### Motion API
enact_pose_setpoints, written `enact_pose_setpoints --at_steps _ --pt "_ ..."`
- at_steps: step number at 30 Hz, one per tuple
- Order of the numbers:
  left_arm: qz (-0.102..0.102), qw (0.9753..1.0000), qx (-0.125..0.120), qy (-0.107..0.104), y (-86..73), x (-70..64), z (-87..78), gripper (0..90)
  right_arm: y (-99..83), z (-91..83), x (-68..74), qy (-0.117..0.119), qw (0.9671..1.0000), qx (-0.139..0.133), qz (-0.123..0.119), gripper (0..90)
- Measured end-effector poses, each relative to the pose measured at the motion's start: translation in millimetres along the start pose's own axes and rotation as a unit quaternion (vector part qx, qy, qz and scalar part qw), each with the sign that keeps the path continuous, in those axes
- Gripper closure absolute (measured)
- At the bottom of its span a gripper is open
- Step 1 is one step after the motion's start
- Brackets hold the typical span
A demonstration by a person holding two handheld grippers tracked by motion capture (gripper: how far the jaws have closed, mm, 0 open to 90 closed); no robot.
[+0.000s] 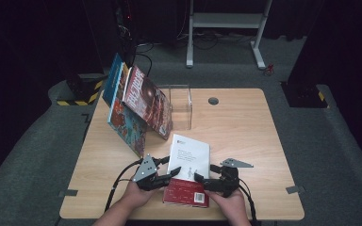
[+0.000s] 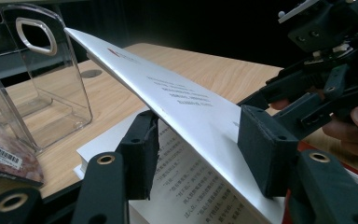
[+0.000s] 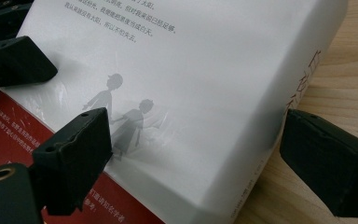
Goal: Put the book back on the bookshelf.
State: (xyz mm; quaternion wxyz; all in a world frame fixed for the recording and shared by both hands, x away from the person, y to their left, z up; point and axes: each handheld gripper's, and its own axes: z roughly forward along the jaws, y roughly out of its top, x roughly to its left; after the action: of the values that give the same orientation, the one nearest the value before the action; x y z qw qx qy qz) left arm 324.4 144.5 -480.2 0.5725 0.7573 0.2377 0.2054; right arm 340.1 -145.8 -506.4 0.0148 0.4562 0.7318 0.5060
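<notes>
Two claws (image 1: 175,172) (image 1: 200,178) – one white book (image 1: 190,156), three leaning books (image 1: 139,106)

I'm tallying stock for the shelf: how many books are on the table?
3, perhaps more hidden: a white-and-red book lies flat at the near edge between both grippers; a reddish-cover book and a blue illustrated book lean together at the back left.
</notes>
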Motion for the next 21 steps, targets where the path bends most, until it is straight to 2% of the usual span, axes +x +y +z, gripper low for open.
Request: enact_pose_setpoints --at_steps 6,10,16,21 --pt "0.003 1.0000 -0.002 0.001 -0.1 -0.7 -0.7 49.0 0.7 1.7 -3.0 0.008 0.9999 -0.004 0.005 7.5" --pt "0.002 1.0000 -0.001 0.001 -0.2 -0.6 -0.6 49.0 1.7 3.6 -7.8 0.021 0.9995 -0.004 0.023 7.3" --pt "-0.001 1.0000 0.001 0.003 -0.5 -0.4 -0.4 49.0 3.0 7.2 -13.9 0.033 0.9989 -0.005 0.034 7.0" --pt "0.007 1.0000 -0.001 0.005 0.3 -2.2 -1.7 49.0 3.3 8.0 -18.3 0.047 0.9979 -0.006 0.043 7.0"
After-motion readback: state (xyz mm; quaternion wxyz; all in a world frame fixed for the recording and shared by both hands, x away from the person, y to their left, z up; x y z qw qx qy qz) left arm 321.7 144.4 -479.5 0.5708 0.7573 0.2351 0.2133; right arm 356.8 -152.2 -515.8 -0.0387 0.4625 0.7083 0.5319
